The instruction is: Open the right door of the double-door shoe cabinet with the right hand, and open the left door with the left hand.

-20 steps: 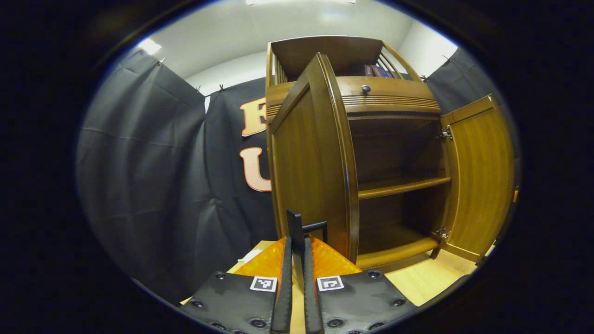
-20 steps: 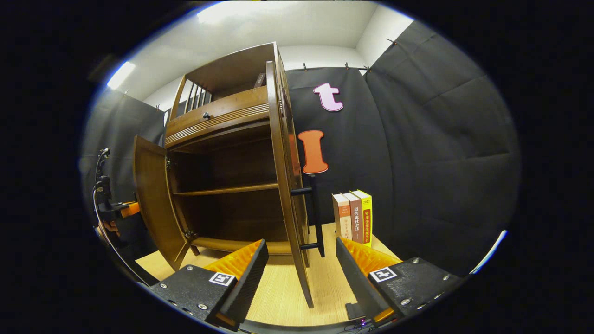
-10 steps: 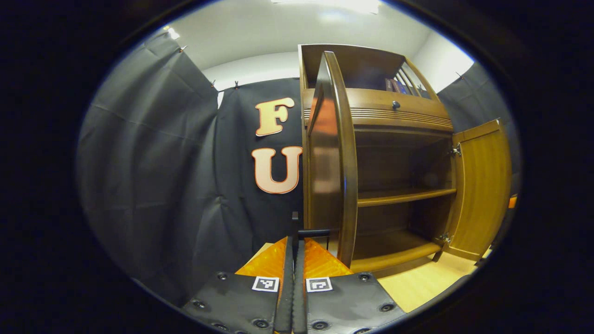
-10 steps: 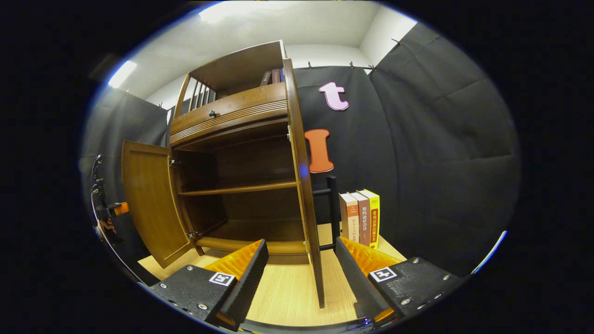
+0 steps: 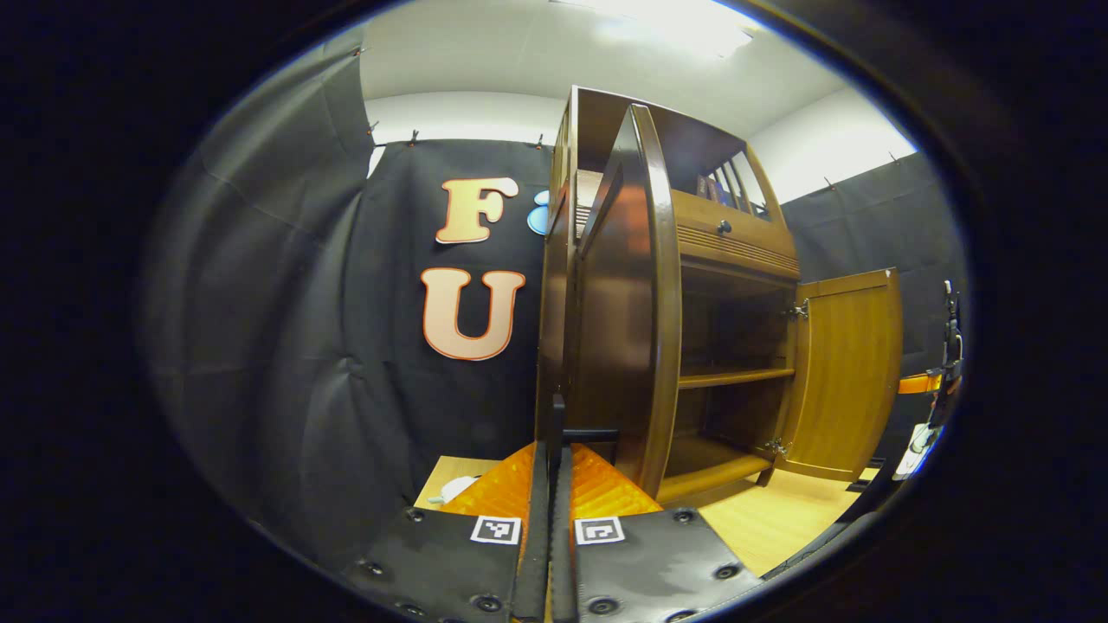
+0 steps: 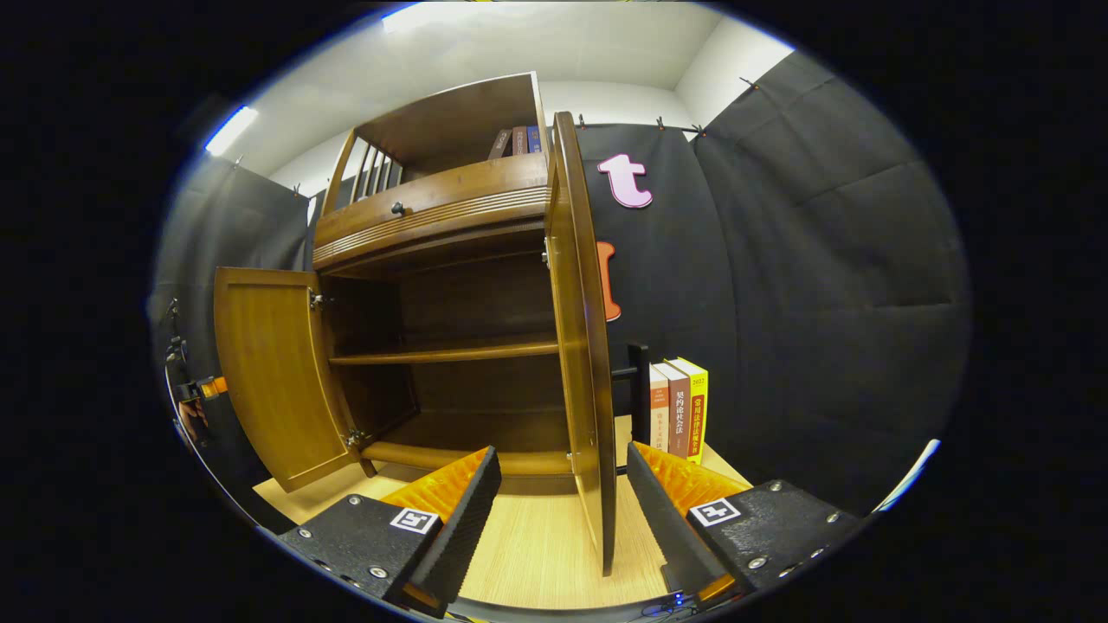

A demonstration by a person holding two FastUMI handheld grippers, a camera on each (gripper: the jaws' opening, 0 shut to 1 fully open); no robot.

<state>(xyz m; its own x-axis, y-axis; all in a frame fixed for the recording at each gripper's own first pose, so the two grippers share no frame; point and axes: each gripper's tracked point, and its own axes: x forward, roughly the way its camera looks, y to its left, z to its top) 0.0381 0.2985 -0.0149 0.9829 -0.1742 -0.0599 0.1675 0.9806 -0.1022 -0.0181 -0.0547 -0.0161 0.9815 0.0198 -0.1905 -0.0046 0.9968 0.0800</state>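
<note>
Two doors of the shoe cabinet [image 6: 433, 225] stand swung outward, and both compartments lie exposed. At far left in the left gripper view, we see the left gripper [image 5: 550, 484] with its fingers drawn together on the dark bar handle [image 5: 558, 424] of the left door [image 5: 623, 329], no gap showing between the pads and the bar. To finish this step well, we judge it best to follow the arc about the hinge, keeping the wrist turning with the panel so that the handle is not twisted in the grip; then we part the fingers before drawing back, so the door is not dragged shut. Farther right in the same view, the right door [image 5: 844, 372] hangs wide open. In the right gripper view, the right gripper [image 6: 563, 484] has its fingers spread well apart and holds nothing; the edge of the right door passes between them without contact, and its handle [image 6: 639, 389] stands just beyond. At far right, three books [image 6: 679, 407] stand upright on the tabletop [image 6: 528, 545], near the door's swing; we would watch that clearance.
</note>
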